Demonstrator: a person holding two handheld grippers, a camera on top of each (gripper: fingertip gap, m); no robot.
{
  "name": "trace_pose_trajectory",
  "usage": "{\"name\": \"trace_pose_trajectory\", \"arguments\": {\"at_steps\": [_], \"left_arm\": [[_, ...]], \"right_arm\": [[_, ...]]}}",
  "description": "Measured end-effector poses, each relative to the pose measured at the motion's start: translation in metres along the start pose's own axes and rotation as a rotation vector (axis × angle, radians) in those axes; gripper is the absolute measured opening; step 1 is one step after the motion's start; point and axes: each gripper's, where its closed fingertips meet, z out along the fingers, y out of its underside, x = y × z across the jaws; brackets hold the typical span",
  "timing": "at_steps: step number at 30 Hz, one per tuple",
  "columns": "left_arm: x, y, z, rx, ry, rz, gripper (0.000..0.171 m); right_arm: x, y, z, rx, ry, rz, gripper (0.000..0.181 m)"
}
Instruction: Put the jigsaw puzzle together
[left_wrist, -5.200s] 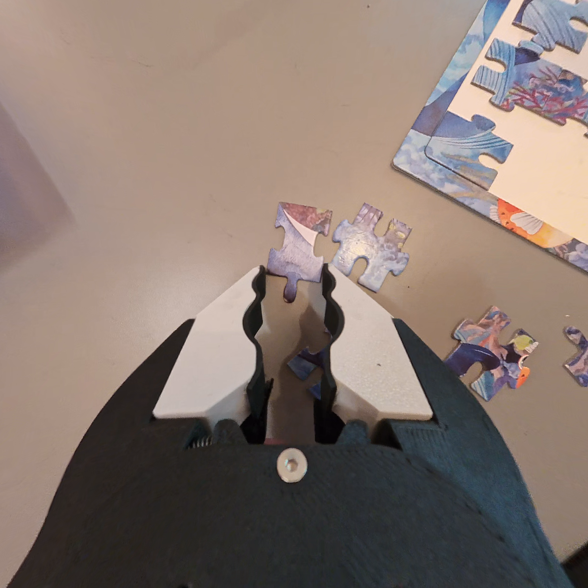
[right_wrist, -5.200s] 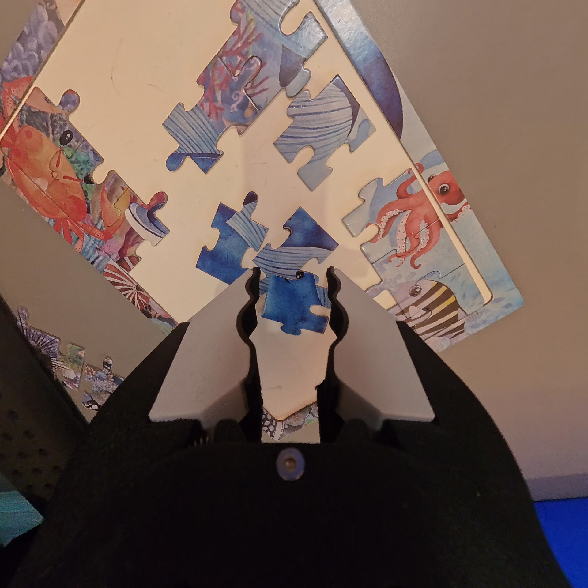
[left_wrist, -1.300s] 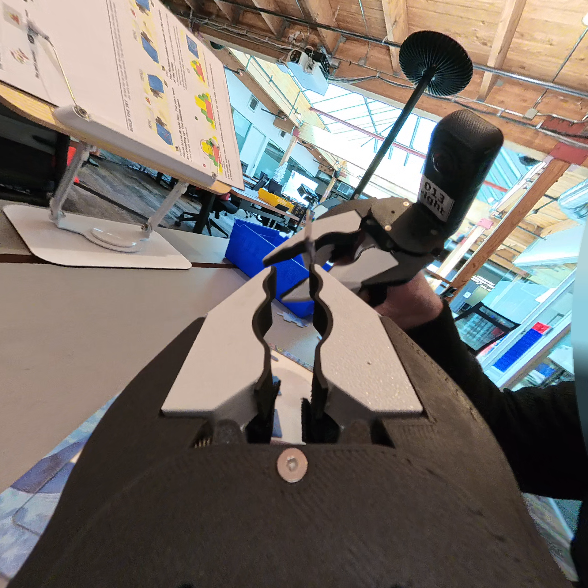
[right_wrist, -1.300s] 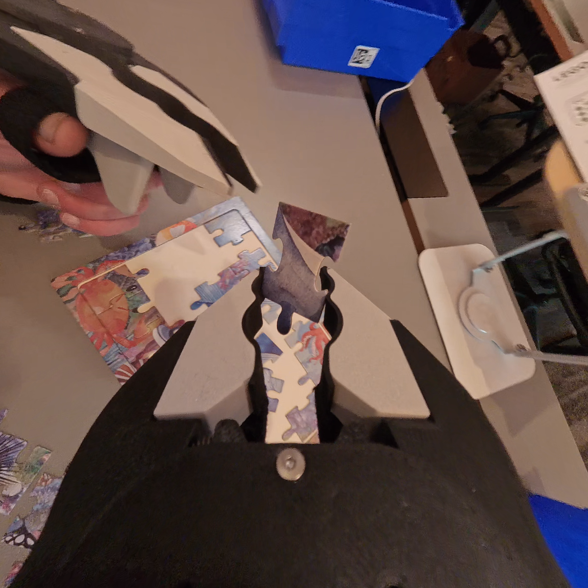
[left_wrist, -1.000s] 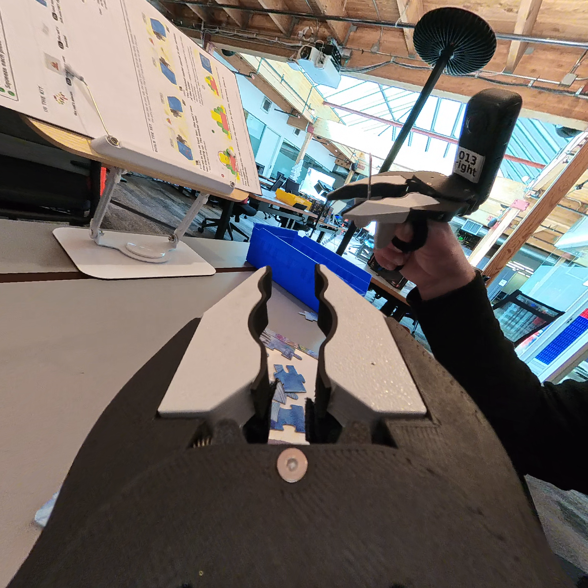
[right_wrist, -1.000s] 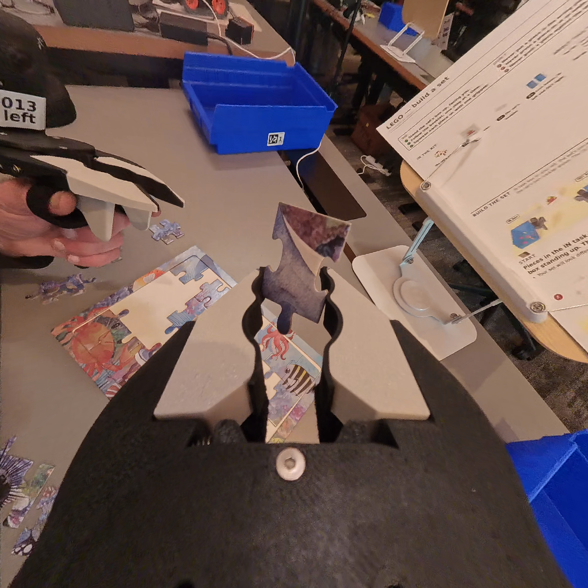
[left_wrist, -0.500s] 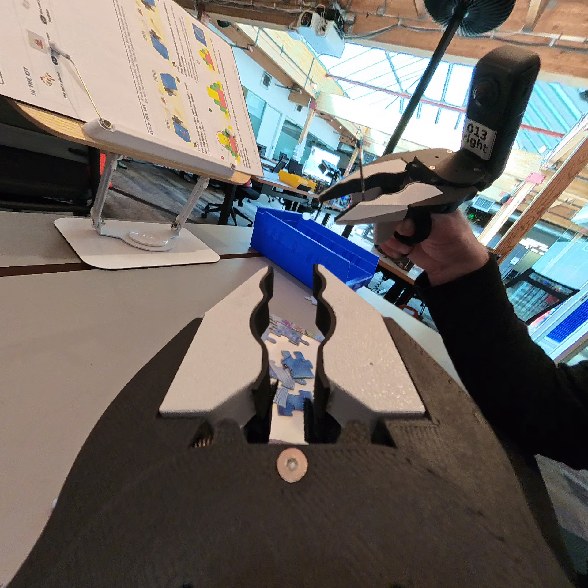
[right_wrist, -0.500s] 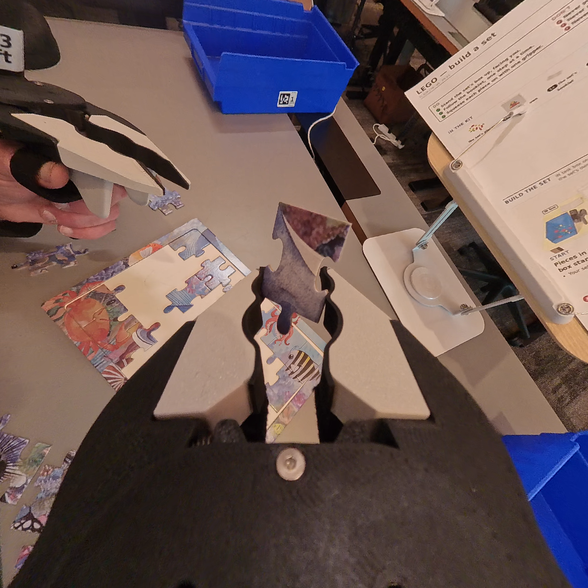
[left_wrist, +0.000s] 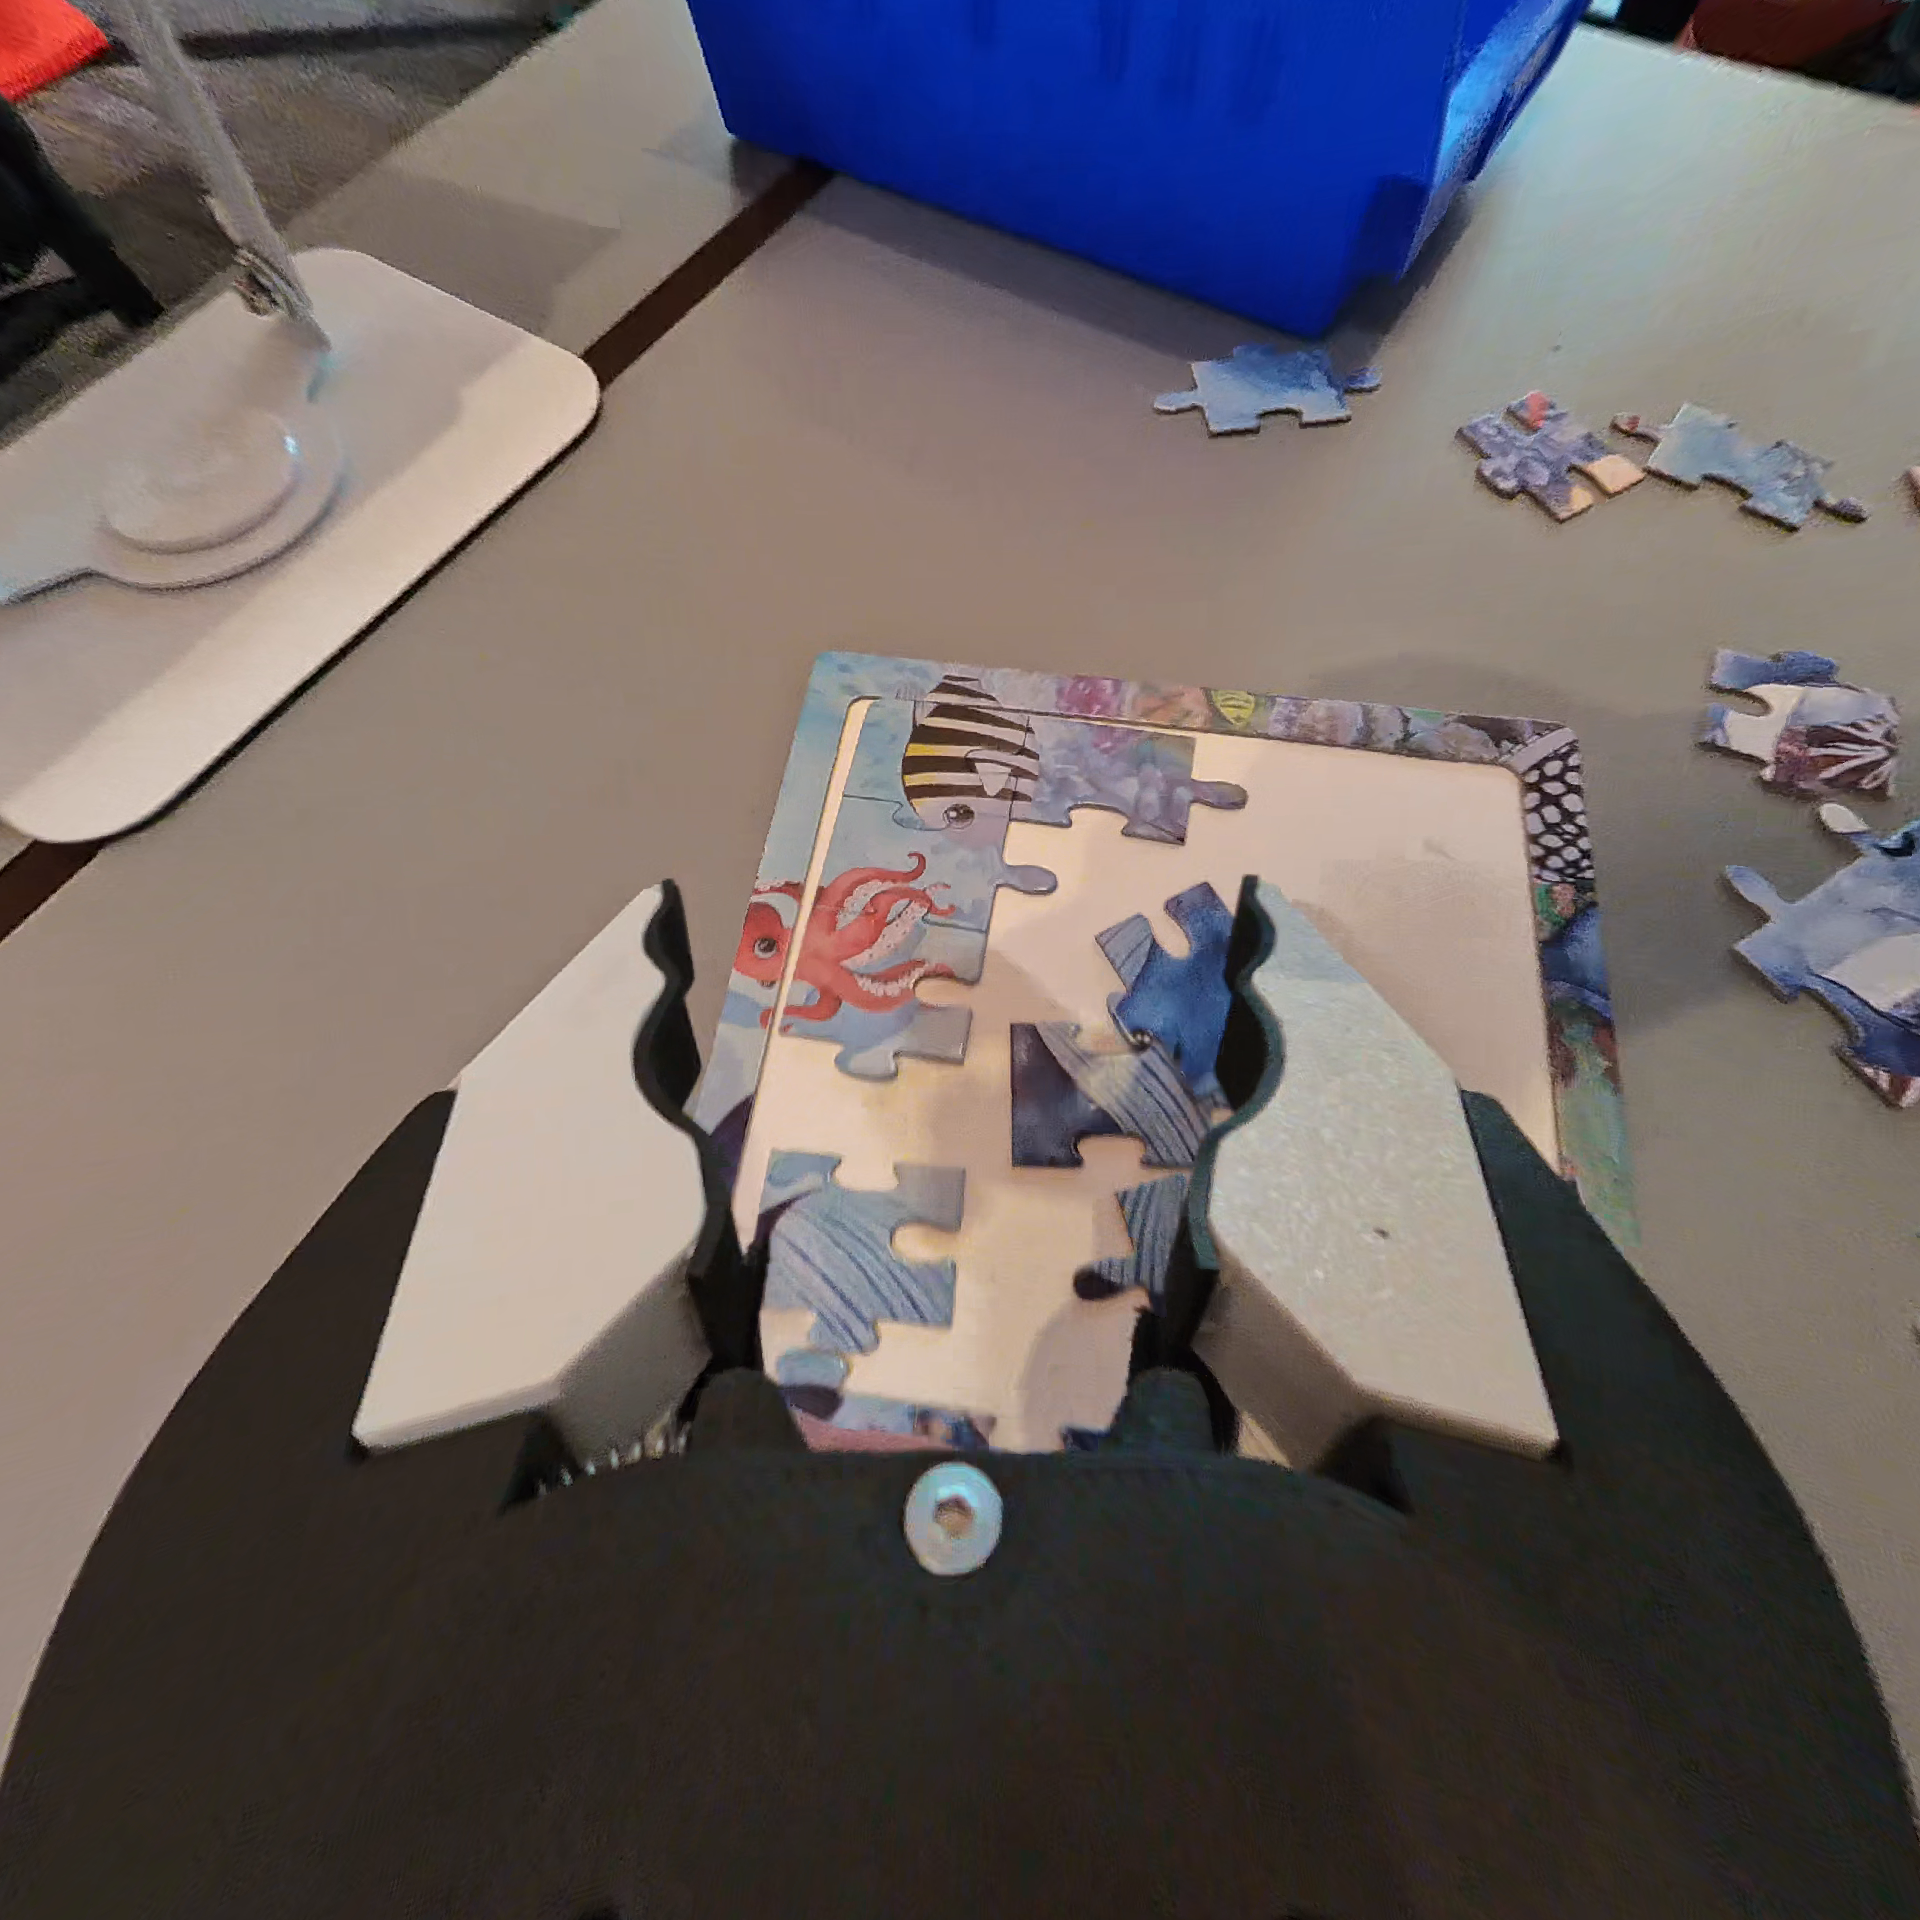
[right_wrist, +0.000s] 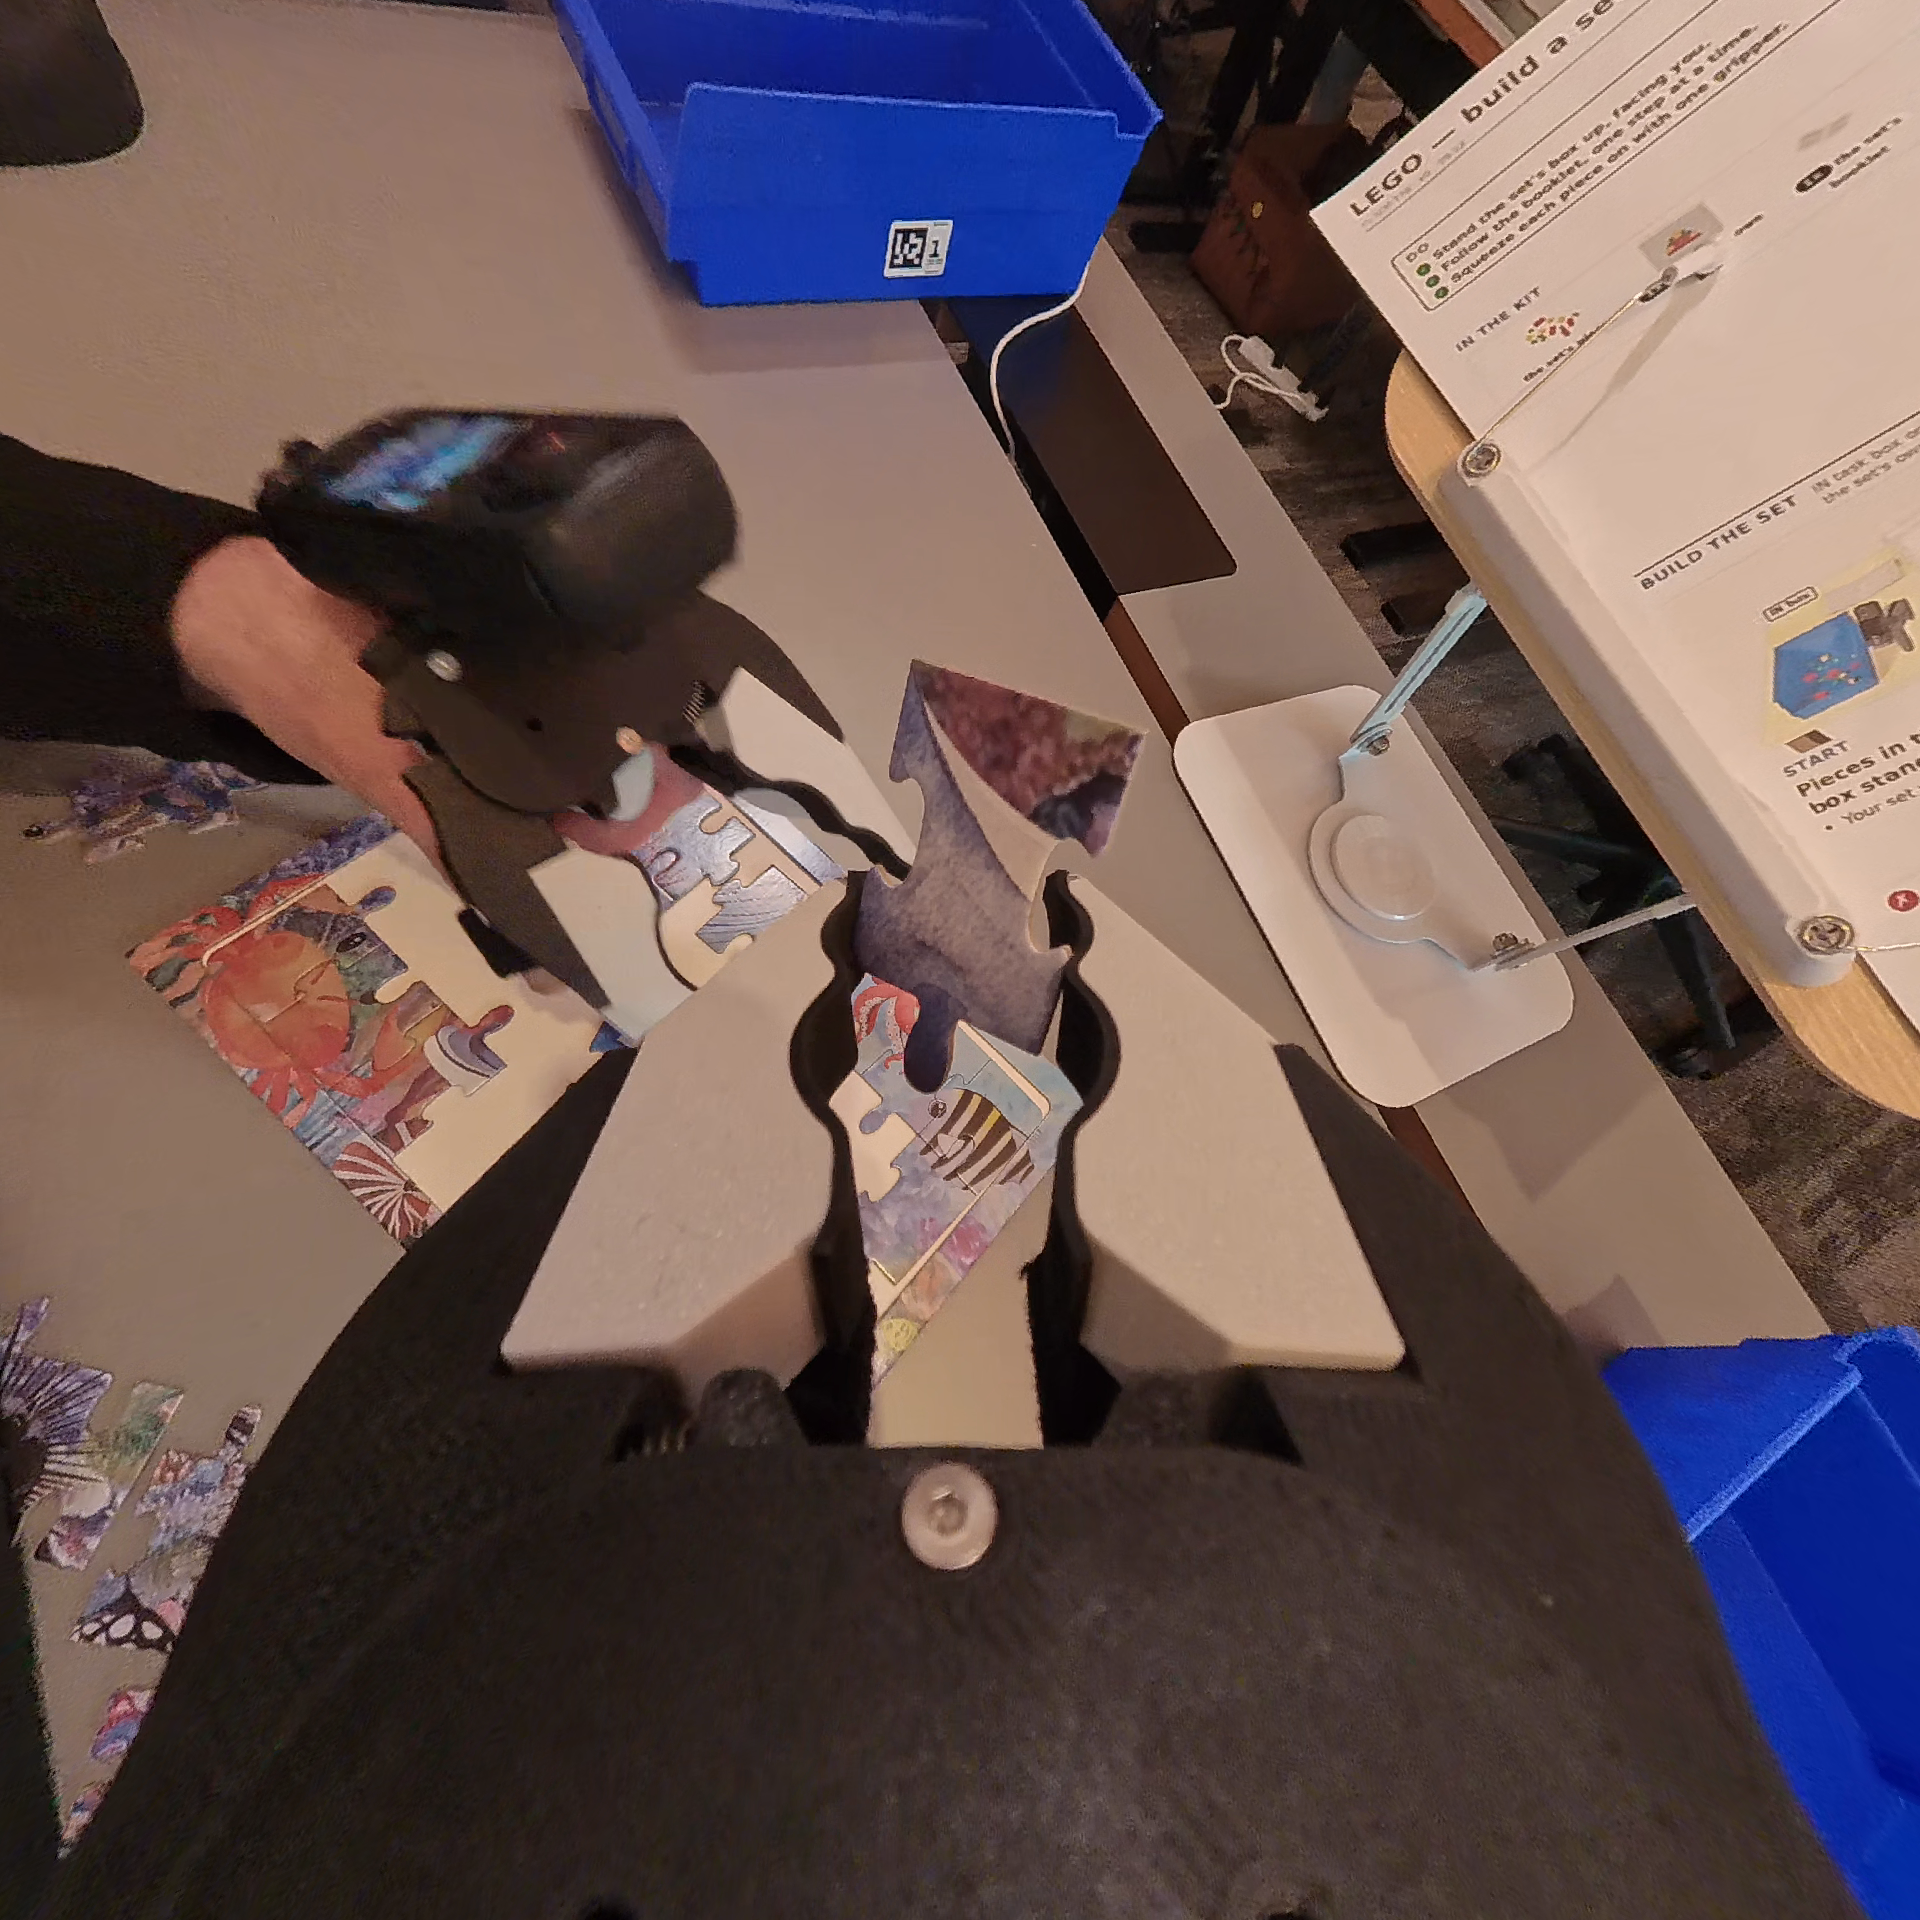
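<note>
Half a second ago our left claw (left_wrist: 961, 920) pointed out across the room with fingers close together; now it tilts down over the puzzle tray (left_wrist: 1555, 821) and its fingers are spread wide, nothing between them. In the right wrist view the left claw (right_wrist: 727, 914) has dropped from hovering beside the tray to right above the tray (right_wrist: 301, 997), blurred. Our right claw (right_wrist: 961, 914) is unchanged: still clamped on the purple piece (right_wrist: 987, 831), held upright above the worktop (right_wrist: 436, 312), tab pointing down between the fingers.

Tray is partly filled: striped fish piece (left_wrist: 966, 764) and octopus piece (left_wrist: 862, 945) seated along the left edge, crab (right_wrist: 281, 997) in the far corner as seen from the right. Several blue pieces (left_wrist: 1101, 1091) lie loose inside the tray, not joined to the border. Loose pieces (left_wrist: 1262, 390) are scattered on the worktop right of the tray, more (right_wrist: 114, 1475) at bottom left in the right wrist view.

The left claw hides part of the tray middle in the right wrist view.

Grey worktop (left_wrist: 520, 779). Blue bin (left_wrist: 1091, 135) just beyond the tray; a second blue bin (right_wrist: 1787, 1475) at the right edge. White stand base (left_wrist: 260, 520) to the left holds an instruction sheet (right_wrist: 1683, 364). Dark floor with cables past the worktop edge.
</note>
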Motion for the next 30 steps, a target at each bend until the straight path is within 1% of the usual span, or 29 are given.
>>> {"name": "trace_pose_trajectory", "arguments": {"at_steps": [1,5,8,10,12,15,18,23,30], "left_arm": [[0.000,0.001,0.011,-0.034,0.008,0.013,0.104],[-0.002,0.007,0.045,-0.140,0.014,0.067,0.104],[-0.006,0.015,0.062,-0.208,0.014,0.093,0.095],[-0.007,0.017,0.069,-0.219,0.031,0.077,0.090],[-0.008,0.017,0.073,-0.212,0.052,0.046,0.083],[-0.012,0.014,0.075,-0.203,0.046,0.039,0.073],[-0.015,0.013,0.076,-0.211,0.036,0.040,0.056],[-0.019,0.012,0.077,-0.209,0.021,0.035,0.047],[-0.019,0.010,0.079,-0.199,0.026,0.021,0.044]], "right_arm": [[0.001,0.000,-0.002,0.005,0.003,0.003,0.034],[0.004,-0.001,-0.006,0.018,0.000,0.015,0.034],[0.004,-0.002,-0.007,0.022,-0.005,0.017,0.034],[0.003,-0.002,-0.007,0.023,-0.008,0.016,0.034],[0.003,-0.002,-0.007,0.025,-0.011,0.016,0.034],[0.003,-0.002,-0.008,0.027,-0.013,0.019,0.034],[0.004,-0.001,-0.007,0.023,-0.016,0.025,0.034],[0.008,0.006,-0.005,0.006,-0.016,0.044,0.034],[0.008,0.007,-0.004,-0.001,-0.015,0.043,0.034]]}}
